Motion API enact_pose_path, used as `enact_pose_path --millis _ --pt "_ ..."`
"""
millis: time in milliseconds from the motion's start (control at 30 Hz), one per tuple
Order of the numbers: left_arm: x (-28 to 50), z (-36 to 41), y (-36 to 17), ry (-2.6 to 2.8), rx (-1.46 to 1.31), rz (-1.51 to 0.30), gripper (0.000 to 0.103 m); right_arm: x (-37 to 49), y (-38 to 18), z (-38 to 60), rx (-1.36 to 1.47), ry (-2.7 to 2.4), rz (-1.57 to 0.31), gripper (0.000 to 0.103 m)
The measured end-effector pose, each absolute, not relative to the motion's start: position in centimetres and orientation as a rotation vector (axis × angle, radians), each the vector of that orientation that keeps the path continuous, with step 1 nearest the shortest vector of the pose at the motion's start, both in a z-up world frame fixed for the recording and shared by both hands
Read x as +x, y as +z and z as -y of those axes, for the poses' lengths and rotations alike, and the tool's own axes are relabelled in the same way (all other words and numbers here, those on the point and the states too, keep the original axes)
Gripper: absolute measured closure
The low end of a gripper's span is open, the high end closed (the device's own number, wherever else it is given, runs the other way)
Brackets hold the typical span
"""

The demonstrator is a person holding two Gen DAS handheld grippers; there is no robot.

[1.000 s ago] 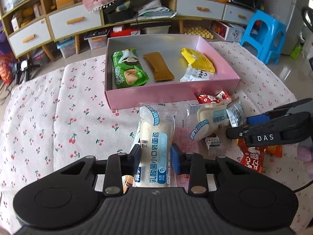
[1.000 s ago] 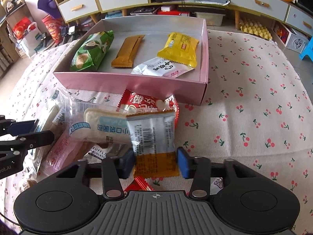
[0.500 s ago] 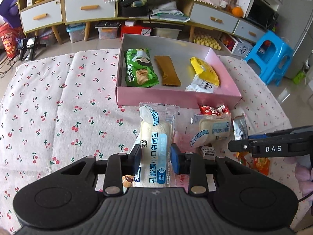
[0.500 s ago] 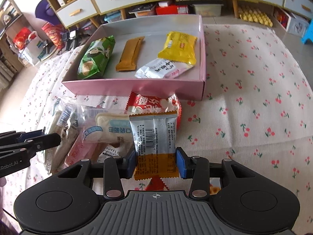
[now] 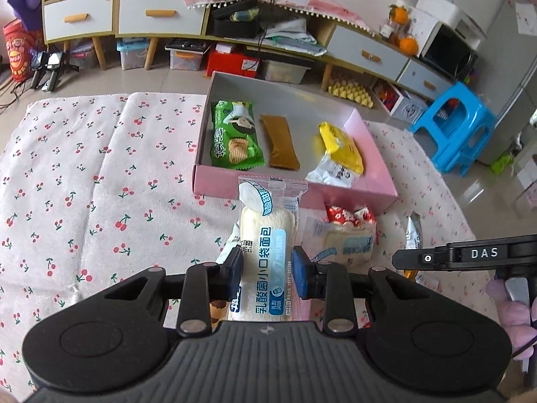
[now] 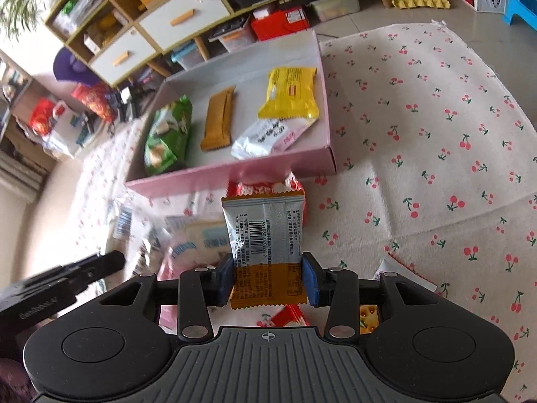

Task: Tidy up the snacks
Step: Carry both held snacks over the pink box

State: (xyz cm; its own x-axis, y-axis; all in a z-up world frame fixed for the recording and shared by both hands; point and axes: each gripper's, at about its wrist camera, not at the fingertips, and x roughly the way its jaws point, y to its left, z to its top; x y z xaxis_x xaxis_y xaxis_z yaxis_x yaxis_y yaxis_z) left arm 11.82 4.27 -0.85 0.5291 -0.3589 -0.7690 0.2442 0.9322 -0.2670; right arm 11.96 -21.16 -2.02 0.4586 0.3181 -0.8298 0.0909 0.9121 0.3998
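Left wrist view: the left claw [image 5: 266, 273] grips a white bread packet with blue print [image 5: 265, 262], held just short of the shallow pink cardboard box [image 5: 295, 198] on the cherry-print table [image 5: 84, 184]. Right claw [image 6: 267, 280] clamps a silver-and-orange foil sachet [image 6: 265, 245] near the box's front edge.
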Motion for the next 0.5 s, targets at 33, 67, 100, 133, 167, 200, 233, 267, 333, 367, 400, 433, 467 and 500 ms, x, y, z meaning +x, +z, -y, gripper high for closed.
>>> enact_pose_path --millis 33,67,100,133,167,200,233,267,333,367,400,433,467,500 --pt "11.8 -4.2 -0.8 -0.361 -0.139 -0.945 0.075 11.9 -1.8 21.3 0.433 0.146 -1.088 0.063" --pt "11.8 -4.2 -0.7 -0.362 -0.145 -0.943 0.075 11.9 -1.6 21.6 0.450 0.147 -1.081 0.063" --pt "11.8 -4.2 -0.6 -0.362 -0.152 -0.940 0.075 11.9 -1.4 21.7 0.459 0.146 -1.072 0.063" --pt "11.8 -4.1 -0.5 -0.363 -0.159 -0.937 0.075 12.0 -1.1 21.9 0.468 0.145 -1.059 0.063" --pt "11.9 -4.1 -0.4 -0.365 -0.165 -0.934 0.075 12.0 -0.8 22.0 0.477 0.144 -1.047 0.063" --pt "12.0 -4.0 -0.2 -0.366 -0.173 -0.931 0.075 12.0 -0.6 22.2 0.488 0.144 -1.038 0.063" --pt "12.3 -3.9 0.0 -0.369 -0.183 -0.933 0.075 12.1 -0.3 22.4 0.501 0.146 -1.028 0.063" --pt "12.7 -3.8 0.3 -0.373 -0.195 -0.934 0.075 12.2 -0.2 22.5 0.510 0.149 -1.021 0.063" --pt "13.8 -3.5 1.2 -0.388 -0.218 -0.920 0.075 12.5 0.0 22.7 0.517 0.148 -1.008 0.063" --pt "14.3 -3.3 1.4 -0.388 -0.222 -0.913 0.075 12.6 0.0 22.8 0.522 0.145 -1.004 0.063" --pt "14.9 -2.9 1.6 -0.389 -0.221 -0.908 0.075 12.7 0.0 22.9 0.531 0.142 -1.002 0.063" --pt "15.6 -2.4 1.7 -0.392 -0.218 -0.904 0.075 12.8 0.0 23.0 0.540 0.140 -1.000 0.063" --pt "16.3 -1.7 1.7 -0.395 -0.212 -0.900 0.075 12.9 -0.1 23.1 0.551 0.139 -0.996 0.063" --pt "17.2 -0.9 1.7 -0.398 -0.202 -0.901 0.075 13.0 0.0 23.2 0.557 0.138 -0.991 0.063"
